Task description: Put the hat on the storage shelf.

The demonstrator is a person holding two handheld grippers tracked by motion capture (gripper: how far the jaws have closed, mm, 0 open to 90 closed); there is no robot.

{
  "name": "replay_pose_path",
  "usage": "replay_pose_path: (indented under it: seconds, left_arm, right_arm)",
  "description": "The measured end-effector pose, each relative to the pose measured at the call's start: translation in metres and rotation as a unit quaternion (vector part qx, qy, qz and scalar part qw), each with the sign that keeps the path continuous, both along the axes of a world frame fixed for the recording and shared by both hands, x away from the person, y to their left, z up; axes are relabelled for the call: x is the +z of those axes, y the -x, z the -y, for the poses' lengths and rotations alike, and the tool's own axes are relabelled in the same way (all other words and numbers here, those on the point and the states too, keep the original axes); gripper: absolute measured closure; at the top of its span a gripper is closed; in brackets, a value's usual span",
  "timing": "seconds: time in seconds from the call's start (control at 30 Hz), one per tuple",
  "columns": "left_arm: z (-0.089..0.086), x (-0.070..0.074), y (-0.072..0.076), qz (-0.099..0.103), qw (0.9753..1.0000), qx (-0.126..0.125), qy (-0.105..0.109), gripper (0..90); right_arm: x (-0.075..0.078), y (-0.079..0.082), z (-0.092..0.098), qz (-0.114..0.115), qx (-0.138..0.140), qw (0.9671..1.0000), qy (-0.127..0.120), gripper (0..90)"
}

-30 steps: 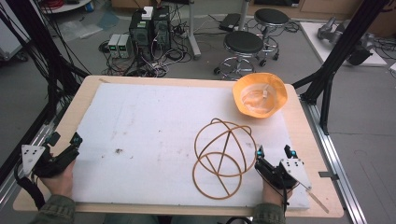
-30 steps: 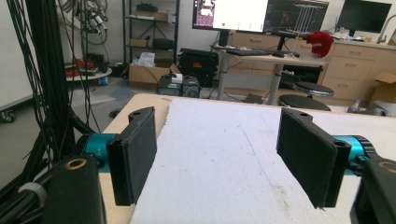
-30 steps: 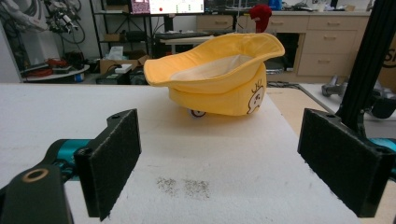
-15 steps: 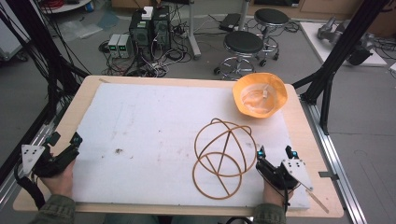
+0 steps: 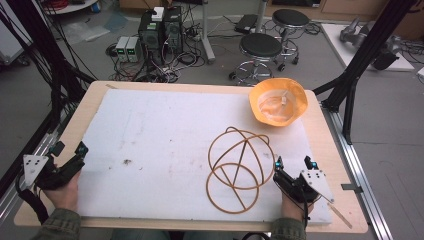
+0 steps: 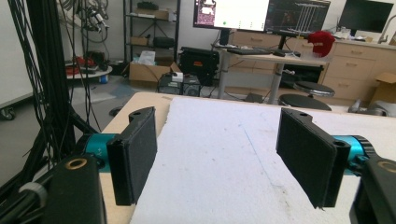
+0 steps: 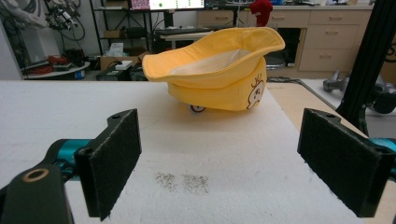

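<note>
A yellow hat (image 5: 278,101) lies upside down, brim up, at the far right of the white mat (image 5: 165,135); the right gripper view shows the hat (image 7: 219,70) straight ahead. A brown wire frame of joined hoops (image 5: 239,167) rests on the mat in front of it. My right gripper (image 5: 293,162) sits just right of the hoops at the near edge, its jaws wide apart and empty (image 7: 233,163). My left gripper (image 5: 69,148) rests at the mat's near left corner, open with nothing between its pads (image 6: 219,163).
The mat covers a wooden table (image 5: 330,150). A dark speck of dirt (image 5: 127,161) lies on the mat near the left. Black frame posts (image 5: 350,95) stand at the table's sides; stools (image 5: 260,50) and computers (image 5: 160,30) are on the floor beyond.
</note>
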State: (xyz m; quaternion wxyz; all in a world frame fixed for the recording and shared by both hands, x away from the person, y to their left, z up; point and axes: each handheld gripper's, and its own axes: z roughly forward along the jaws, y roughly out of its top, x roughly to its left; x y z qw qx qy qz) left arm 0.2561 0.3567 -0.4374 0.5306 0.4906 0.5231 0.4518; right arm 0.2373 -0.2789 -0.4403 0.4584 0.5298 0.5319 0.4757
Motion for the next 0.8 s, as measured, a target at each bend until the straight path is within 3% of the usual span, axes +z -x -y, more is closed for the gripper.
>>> replay_pose_path:
  seconds: [0.2,0.33,0.47,0.8]
  left_arm:
    - [0.000,-0.001,-0.002,-0.001,1.0000,-0.002,0.002,29.3]
    - [0.000,0.000,0.000,0.002,1.0000,0.001,0.001,29.3]
    - [-0.001,0.000,0.001,0.004,1.0000,0.004,0.001,29.6]
    - [0.002,-0.001,-0.001,0.000,1.0000,0.002,-0.003,29.6]
  right_arm:
    - [0.003,-0.005,0.002,0.005,0.001,1.0000,-0.002,12.2]
    - [0.017,-0.015,0.007,0.016,0.015,0.9997,-0.011,13.3]
    - [0.033,-0.022,0.014,0.024,0.011,0.9994,-0.024,14.6]
    - [0.055,-0.050,0.012,0.018,0.019,0.9996,0.013,14.3]
